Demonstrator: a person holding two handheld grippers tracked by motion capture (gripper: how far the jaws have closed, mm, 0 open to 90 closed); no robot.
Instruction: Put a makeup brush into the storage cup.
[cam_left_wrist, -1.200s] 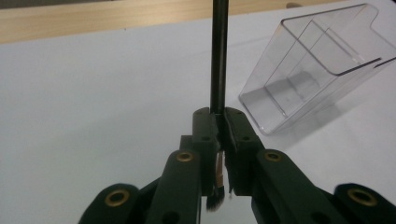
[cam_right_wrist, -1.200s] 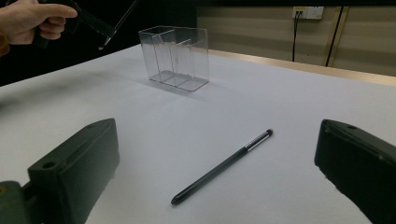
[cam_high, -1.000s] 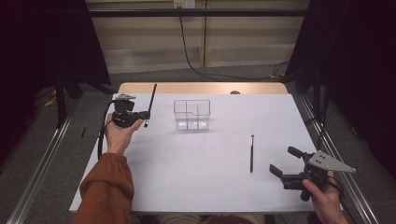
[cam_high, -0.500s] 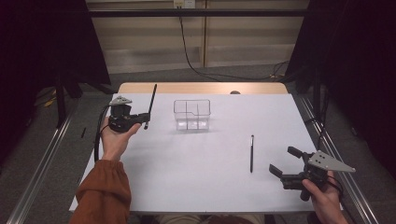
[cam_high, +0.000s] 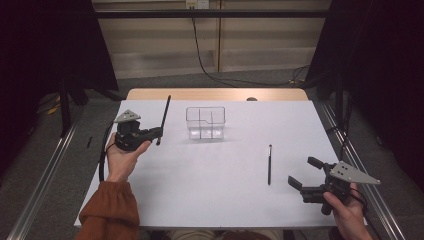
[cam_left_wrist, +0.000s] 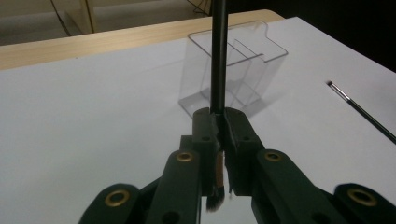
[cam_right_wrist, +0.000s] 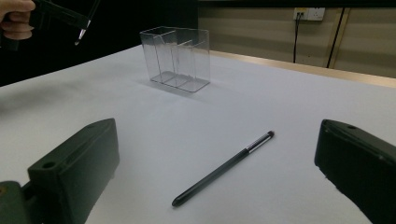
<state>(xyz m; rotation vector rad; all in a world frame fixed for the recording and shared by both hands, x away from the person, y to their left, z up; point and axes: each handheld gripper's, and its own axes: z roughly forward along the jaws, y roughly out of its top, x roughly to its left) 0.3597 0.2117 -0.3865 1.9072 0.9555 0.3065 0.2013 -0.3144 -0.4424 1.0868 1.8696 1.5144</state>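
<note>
Carrying a makeup brush (cam_high: 163, 116) clamped in the left gripper (cam_high: 152, 134) toward the clear organizer (cam_high: 206, 122) just beside, tip-down drop due next; right gripper (cam_high: 305, 175) gaping near second brush (cam_high: 269, 164).

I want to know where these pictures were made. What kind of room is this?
Probably a lab or test room set up for recording. A white table stands between black curtains, with metal rails on the floor, and a person's hands work hand-held grippers over it.
</note>
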